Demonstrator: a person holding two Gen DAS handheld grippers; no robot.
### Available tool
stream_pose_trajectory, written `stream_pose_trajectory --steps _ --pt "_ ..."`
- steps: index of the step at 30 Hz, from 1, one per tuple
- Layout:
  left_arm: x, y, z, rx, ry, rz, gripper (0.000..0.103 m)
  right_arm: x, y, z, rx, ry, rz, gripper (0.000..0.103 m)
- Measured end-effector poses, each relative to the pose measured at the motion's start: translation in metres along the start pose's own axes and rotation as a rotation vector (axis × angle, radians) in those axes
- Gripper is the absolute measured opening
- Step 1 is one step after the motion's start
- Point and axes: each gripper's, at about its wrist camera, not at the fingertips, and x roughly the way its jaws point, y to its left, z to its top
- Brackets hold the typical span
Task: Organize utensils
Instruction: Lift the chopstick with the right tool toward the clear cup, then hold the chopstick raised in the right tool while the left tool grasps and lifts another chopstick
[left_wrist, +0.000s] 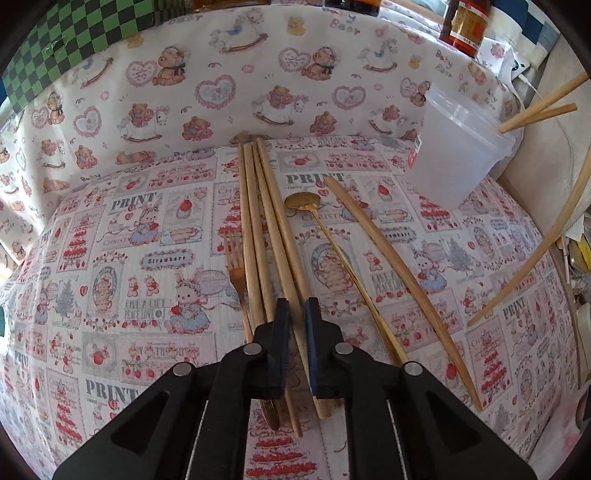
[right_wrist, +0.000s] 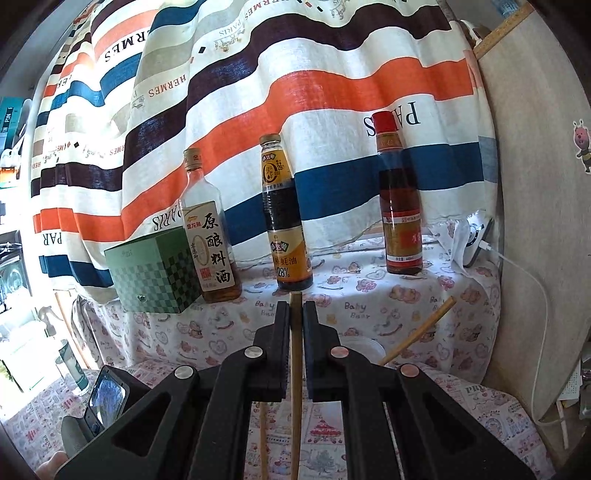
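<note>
Wooden chopsticks (left_wrist: 258, 221) lay bundled lengthwise on the strawberry-print cloth (left_wrist: 129, 258), four side by side. Left gripper (left_wrist: 295, 314) pointed steeply down over their near ends, jaws drawn together and clamped on one stick of the bundle. Gold fork (left_wrist: 234, 266) just left of the bundle, touching it; gold spoon (left_wrist: 306, 203) just right, bowl away from the camera; single chopstick (left_wrist: 399, 273) further right, lying apart. Clear plastic tub (left_wrist: 458, 155) stood at the far right of the cloth, two chopsticks (left_wrist: 543, 107) leaning out of it. Right gripper (right_wrist: 296, 314) raised nearly level, jaws pressed shut on one upright chopstick (right_wrist: 295, 369), tip poking just above the fingers. Three sauce bottles (right_wrist: 288, 221) and a green checked box (right_wrist: 155, 273) stood on the teddy-print ledge (right_wrist: 369, 295) beyond.
</note>
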Motion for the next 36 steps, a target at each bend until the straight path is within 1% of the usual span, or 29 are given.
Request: stream_pose_trajectory --steps 2,3,5,6,7,8,9,11,12,17,19,22,25,26,28,29,31,32,33,34,36 --pt "0.0 0.003 0.0 -0.019 0.007 -0.019 0.007 0.0 0.0 0.0 0.001 0.0 -0.002 0.008" --pt "0.0 0.003 0.0 -0.013 0.009 -0.013 0.009 0.0 0.0 0.0 0.002 -0.001 -0.003 0.008" --pt "-0.001 0.004 -0.001 -0.003 0.009 -0.01 0.015 0.0 0.0 0.0 0.001 0.002 -0.001 0.008" --pt "-0.001 0.004 -0.001 0.01 0.009 0.007 0.023 0.001 0.0 0.0 0.001 0.003 -0.003 0.008" --pt "-0.002 0.004 -0.001 0.03 0.01 0.039 0.034 0.001 0.0 0.0 0.0 0.003 -0.004 0.008" --pt "-0.003 0.006 -0.002 0.032 0.01 0.053 0.037 0.001 0.0 0.0 0.001 0.002 -0.005 0.008" --pt "-0.003 0.009 -0.002 0.013 0.012 0.041 0.038 0.001 0.0 0.0 0.002 0.002 -0.007 0.008" --pt "-0.002 0.014 -0.001 -0.026 0.022 -0.013 0.023 0.001 0.0 -0.001 0.001 0.002 -0.01 0.008" --pt "-0.002 0.014 -0.001 -0.03 0.03 -0.037 0.007 0.001 -0.001 -0.001 0.002 0.002 -0.013 0.008" --pt "-0.002 0.001 -0.002 0.026 0.02 0.027 0.007 0.001 -0.003 -0.001 0.01 0.005 -0.017 0.008" --pt "0.001 0.001 -0.004 0.042 0.035 0.041 0.011 0.002 -0.003 -0.001 0.01 0.004 -0.018 0.008" --pt "0.0 -0.002 -0.006 0.074 0.027 0.058 0.012 0.002 -0.003 0.0 0.01 0.005 -0.022 0.008" --pt "0.001 -0.003 -0.006 0.073 0.022 0.071 0.011 0.002 -0.005 0.0 0.015 0.004 -0.026 0.008" --pt "0.002 -0.003 -0.005 0.074 0.022 0.06 0.009 0.002 -0.005 0.0 0.017 0.005 -0.028 0.008" --pt "0.002 0.001 -0.004 0.061 0.021 0.038 0.007 0.001 -0.005 0.0 0.021 0.005 -0.028 0.008" --pt "0.001 0.001 -0.004 0.06 0.011 0.057 0.006 0.002 -0.005 0.0 0.019 0.003 -0.028 0.008" --pt "-0.006 0.0 -0.002 0.07 -0.06 0.162 0.006 0.001 -0.005 0.0 0.017 -0.003 -0.031 0.008" --pt "-0.012 0.001 -0.001 0.065 -0.098 0.182 0.006 0.0 -0.005 0.001 0.017 -0.005 -0.031 0.008" --pt "-0.019 0.002 0.0 0.054 -0.132 0.172 0.006 0.0 -0.005 0.001 0.019 -0.007 -0.031 0.008" --pt "-0.029 0.003 0.001 0.04 -0.176 0.146 0.006 -0.001 -0.005 0.001 0.023 -0.011 -0.031 0.008" --pt "-0.051 0.005 0.001 0.019 -0.29 0.133 0.006 -0.003 -0.006 0.002 0.03 -0.017 -0.028 0.008"
